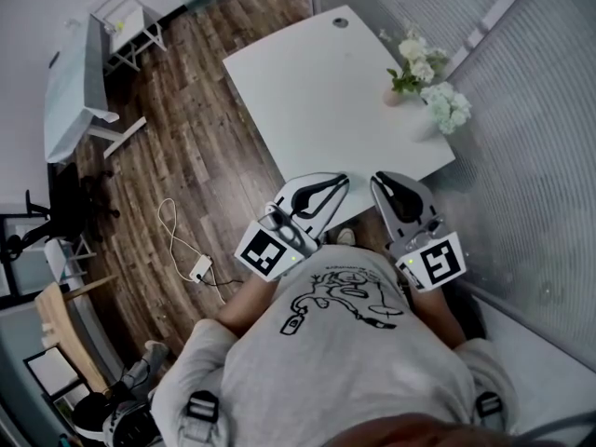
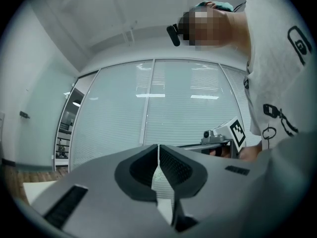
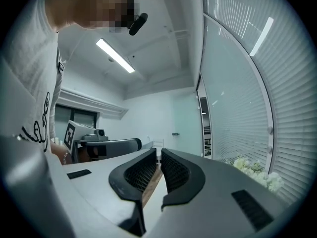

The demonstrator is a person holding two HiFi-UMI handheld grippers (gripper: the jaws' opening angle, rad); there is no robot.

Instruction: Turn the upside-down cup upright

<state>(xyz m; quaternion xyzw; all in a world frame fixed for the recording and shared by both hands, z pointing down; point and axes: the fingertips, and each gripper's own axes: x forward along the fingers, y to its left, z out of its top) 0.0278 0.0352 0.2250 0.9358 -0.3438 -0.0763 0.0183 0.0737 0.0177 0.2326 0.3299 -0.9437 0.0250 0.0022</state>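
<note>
Right now you hold both grippers close to your chest, side by side, with their tips over the near edge of the white table (image 1: 307, 82). The left gripper (image 2: 158, 155) is closed. Its own view shows the two ribbed pads pressed together along one thin seam, with nothing caught between them. The right gripper (image 3: 159, 157) is closed too. Its pads stand against each other with only a hairline slit between, and nothing is in it. Each gripper shows in the other's view, just beside it, marker cube toward you.

Where the cup is I cannot tell: none of your three views shows it.

On the table, the only thing to make out is a bunch of white flowers (image 1: 430, 87) at the far right corner, beside the glass wall (image 1: 521, 138) with its blinds. The same flowers show low on the right in the right gripper view.

To your left lies the wooden floor (image 1: 196, 147), with a white cable (image 1: 182, 236) looped on it near your feet. Your grey shirt (image 1: 340, 343) with its black drawing fills the bottom of the head view.
</note>
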